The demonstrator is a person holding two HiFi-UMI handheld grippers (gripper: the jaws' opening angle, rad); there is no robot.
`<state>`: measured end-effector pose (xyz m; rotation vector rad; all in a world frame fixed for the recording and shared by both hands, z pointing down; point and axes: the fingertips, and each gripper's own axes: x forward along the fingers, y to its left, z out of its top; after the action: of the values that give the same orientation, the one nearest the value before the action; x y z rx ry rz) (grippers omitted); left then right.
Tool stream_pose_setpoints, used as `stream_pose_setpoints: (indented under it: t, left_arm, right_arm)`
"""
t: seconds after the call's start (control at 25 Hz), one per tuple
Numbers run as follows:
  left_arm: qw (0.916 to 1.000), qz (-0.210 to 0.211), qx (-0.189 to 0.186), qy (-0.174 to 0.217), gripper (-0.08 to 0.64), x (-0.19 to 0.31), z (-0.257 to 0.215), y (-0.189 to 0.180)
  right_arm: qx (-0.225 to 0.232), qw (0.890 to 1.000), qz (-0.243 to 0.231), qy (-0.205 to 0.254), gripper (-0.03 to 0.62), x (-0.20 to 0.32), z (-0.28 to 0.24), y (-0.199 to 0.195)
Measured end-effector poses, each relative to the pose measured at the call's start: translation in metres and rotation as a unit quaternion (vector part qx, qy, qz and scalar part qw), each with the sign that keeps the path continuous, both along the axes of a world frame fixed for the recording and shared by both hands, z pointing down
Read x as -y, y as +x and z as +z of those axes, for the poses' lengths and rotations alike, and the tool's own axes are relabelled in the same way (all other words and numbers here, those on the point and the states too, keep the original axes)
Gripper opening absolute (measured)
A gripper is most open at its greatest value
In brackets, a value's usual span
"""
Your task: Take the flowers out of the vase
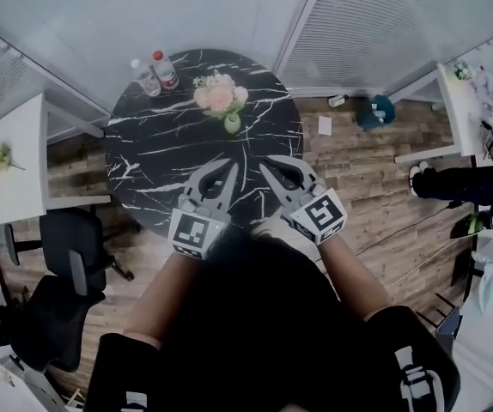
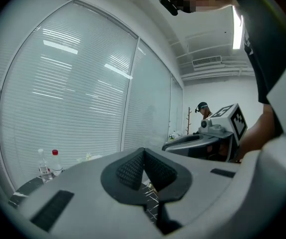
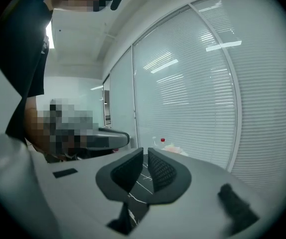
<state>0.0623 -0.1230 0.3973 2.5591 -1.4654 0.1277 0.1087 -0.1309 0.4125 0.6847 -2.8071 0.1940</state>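
Left tongs and right tongs, both together and empty, hover above the worktop's near edge; flowers sit in the vase.

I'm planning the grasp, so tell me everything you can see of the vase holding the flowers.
The vase is small, rounded and pale green; its material is unclear. It stands on the round black white-veined table, toward the far side, right of two bottles. Pink and cream flowers with green leaves fill its mouth and spread wider than it. Nothing else touches it.
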Motion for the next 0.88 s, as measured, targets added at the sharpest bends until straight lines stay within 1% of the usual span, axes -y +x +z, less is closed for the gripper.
stream_pose_setpoints:
  t: [0.08,0.2,0.24,0.36,0.44,0.52,0.68,0.88]
  left_arm:
    - [0.9999,-0.004,-0.007,-0.007,0.011,0.007,0.01,-0.012]
    - [0.9998,-0.011,-0.009,-0.015,0.011,0.017,0.024,-0.026]
    - [0.9997,-0.016,-0.009,-0.018,0.011,0.021,0.028,-0.031]
    - [0.9985,-0.041,-0.019,-0.03,0.011,0.033,0.043,-0.043]
    - [0.9971,-0.058,-0.024,-0.043,0.011,0.042,0.059,-0.05]
    - [0.9956,-0.074,-0.022,-0.052,0.011,0.052,0.075,-0.055]
    - [0.9913,-0.117,-0.027,-0.054,0.011,0.071,0.096,-0.061]
    - [0.9866,-0.149,-0.029,-0.06,0.011,0.093,0.127,-0.061]
  right_arm:
    - [-0.014,1.0,0.0,-0.001,0.021,0.011,0.01,-0.009]
    - [-0.019,1.0,0.018,-0.001,0.025,0.033,0.023,-0.017]
    - [-0.021,0.999,0.026,0.001,0.046,0.042,0.028,-0.019]
    - [-0.036,0.999,0.029,-0.002,0.16,0.067,0.049,-0.024]
    - [-0.044,0.999,0.022,-0.012,0.189,0.084,0.067,-0.027]
    - [-0.045,0.999,0.016,-0.025,0.214,0.1,0.086,-0.029]
    - [-0.042,0.998,-0.002,-0.044,0.247,0.122,0.115,-0.036]
    - [-0.055,0.996,-0.024,-0.067,0.295,0.141,0.159,-0.051]
